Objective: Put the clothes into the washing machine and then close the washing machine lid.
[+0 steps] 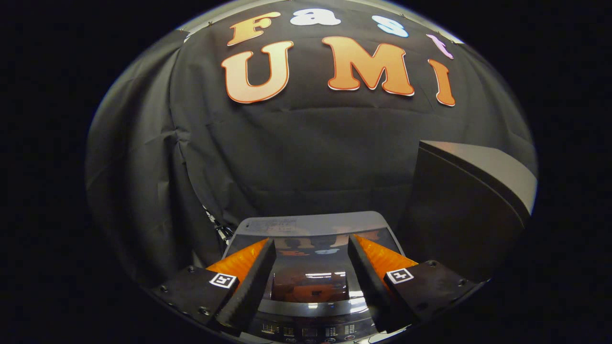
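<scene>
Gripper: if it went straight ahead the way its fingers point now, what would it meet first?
Probably the washing machine lid, lying shut between and just ahead of the open gripper; depth is unclear, so it might pass above.

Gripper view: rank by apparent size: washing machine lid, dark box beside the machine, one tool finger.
1. dark box, though nearness may skew this
2. washing machine lid, closed and glossy, partly hidden by the open tool
3. finger

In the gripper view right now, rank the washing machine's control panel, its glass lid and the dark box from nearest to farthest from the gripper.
The gripper is open, holding nothing.
1. Control panel: under the fingers, at their base.
2. Glass lid: between the fingers and just ahead, lying shut.
3. Dark box: beyond the fingers, off to the right, by the booth wall.
</scene>
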`<state>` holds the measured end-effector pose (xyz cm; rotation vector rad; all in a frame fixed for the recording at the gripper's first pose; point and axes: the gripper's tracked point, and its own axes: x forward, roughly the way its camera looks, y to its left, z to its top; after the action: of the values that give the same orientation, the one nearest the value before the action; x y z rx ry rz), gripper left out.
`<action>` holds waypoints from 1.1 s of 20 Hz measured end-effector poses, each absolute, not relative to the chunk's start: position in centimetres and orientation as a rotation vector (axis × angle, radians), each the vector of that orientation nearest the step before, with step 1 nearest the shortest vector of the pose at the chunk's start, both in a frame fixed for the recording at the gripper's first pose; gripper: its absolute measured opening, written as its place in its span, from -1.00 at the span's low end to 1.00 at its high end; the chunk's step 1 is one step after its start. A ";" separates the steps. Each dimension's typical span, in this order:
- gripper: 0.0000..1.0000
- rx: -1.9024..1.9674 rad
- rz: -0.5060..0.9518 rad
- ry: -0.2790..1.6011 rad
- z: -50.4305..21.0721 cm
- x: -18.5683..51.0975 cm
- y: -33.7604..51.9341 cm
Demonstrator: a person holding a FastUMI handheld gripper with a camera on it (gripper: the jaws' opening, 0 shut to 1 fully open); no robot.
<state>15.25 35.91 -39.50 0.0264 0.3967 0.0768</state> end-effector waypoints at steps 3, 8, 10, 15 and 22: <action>0.96 0.021 0.089 0.363 -36.0 14.4 35.5; 0.95 -0.018 0.115 0.261 -28.7 11.9 34.3; 0.95 -0.017 0.126 0.226 -26.2 10.5 33.5; 0.95 -0.007 0.140 0.153 -20.4 5.9 29.6; 0.95 0.030 0.138 0.116 -15.8 -3.3 19.4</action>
<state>-3.31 19.40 -15.75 0.0302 0.1163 0.1378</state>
